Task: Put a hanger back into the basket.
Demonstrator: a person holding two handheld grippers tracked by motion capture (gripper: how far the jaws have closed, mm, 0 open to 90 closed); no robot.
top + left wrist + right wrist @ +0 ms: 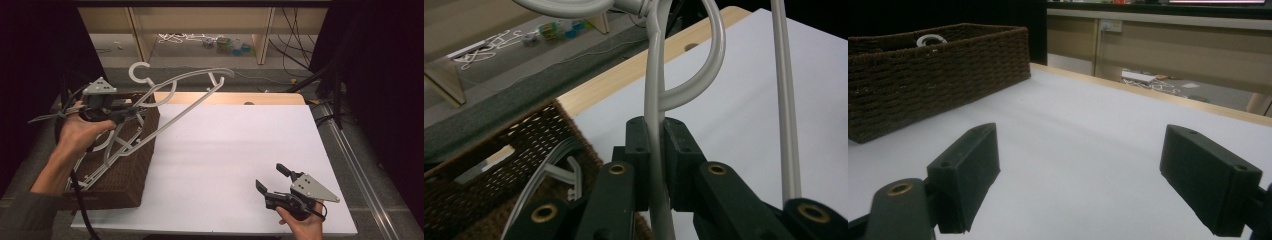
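While the left gripper pinches a white hanger above the wicker basket, its long axis points toward the table, where the right gripper waits open and empty

hanger: smooth grey plastic | basket: rough brown wicker | table: matt white

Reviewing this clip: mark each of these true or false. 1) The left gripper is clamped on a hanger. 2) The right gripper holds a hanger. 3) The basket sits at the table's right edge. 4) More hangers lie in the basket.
1) True: the left gripper is shut on the white hanger.
2) False: the right gripper is open and empty.
3) False: the wicker basket sits at the table's left.
4) True: other hangers lie inside it.
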